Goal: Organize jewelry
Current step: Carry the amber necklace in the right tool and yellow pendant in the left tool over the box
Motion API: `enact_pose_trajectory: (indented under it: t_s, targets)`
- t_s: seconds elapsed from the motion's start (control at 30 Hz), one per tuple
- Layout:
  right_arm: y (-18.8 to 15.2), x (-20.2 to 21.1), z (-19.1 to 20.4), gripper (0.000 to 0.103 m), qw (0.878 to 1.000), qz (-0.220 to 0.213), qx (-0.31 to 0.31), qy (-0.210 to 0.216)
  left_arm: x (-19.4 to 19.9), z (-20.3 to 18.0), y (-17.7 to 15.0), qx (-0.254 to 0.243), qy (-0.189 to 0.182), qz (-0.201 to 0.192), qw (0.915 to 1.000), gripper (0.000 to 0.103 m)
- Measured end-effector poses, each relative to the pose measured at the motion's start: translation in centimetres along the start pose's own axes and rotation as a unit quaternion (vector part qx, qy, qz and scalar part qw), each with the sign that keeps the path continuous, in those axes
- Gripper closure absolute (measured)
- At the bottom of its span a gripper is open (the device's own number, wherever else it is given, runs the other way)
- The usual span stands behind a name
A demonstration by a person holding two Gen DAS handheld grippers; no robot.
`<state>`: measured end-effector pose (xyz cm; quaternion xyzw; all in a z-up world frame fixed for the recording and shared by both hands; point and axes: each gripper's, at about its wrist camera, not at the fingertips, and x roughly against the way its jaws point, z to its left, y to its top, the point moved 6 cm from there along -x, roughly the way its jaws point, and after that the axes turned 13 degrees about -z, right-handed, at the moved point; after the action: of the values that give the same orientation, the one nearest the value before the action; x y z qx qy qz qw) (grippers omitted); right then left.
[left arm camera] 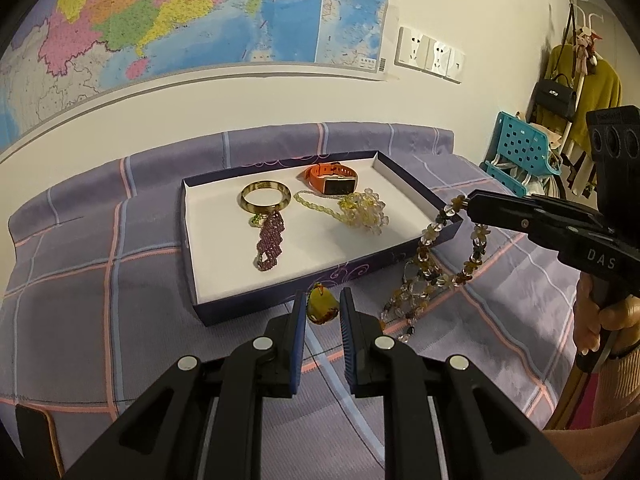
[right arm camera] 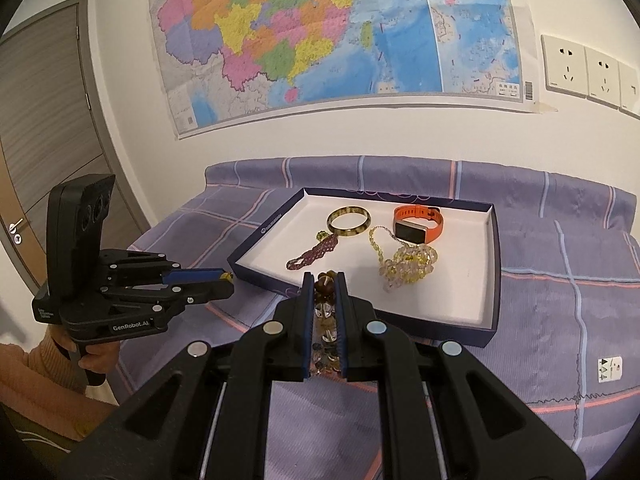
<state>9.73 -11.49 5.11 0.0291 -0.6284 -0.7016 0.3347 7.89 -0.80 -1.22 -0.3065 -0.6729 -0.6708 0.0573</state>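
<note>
- Brown and clear beads of the necklace [left arm camera: 434, 256] are clamped in the right gripper [left arm camera: 466, 204]; the strand hangs over the near corner of the tray [left arm camera: 332, 274] down to the cloth [left arm camera: 100, 280].
- Left gripper [left arm camera: 322, 320] stands apart, just before the tray's near wall, around a yellow pendant [left arm camera: 320, 309] without touching it.
- Free white floor remains in the tray's near part, beside the purple bracelet [left arm camera: 270, 242].

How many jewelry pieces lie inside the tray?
4: gold-green bangle back left, purple bead strand before it, orange-strapped watch at back, yellow bead necklace centre. Tray.
</note>
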Motion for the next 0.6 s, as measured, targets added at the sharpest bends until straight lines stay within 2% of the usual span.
enact_pose_trajectory:
  t_s: [0.6]
  targets:
    - [1.2,-0.6,-0.9,0.093,1.000,-0.011,-0.010,0.002,-0.7,0.4,1.8,-0.002,0.007,-0.013,0.9999,0.088]
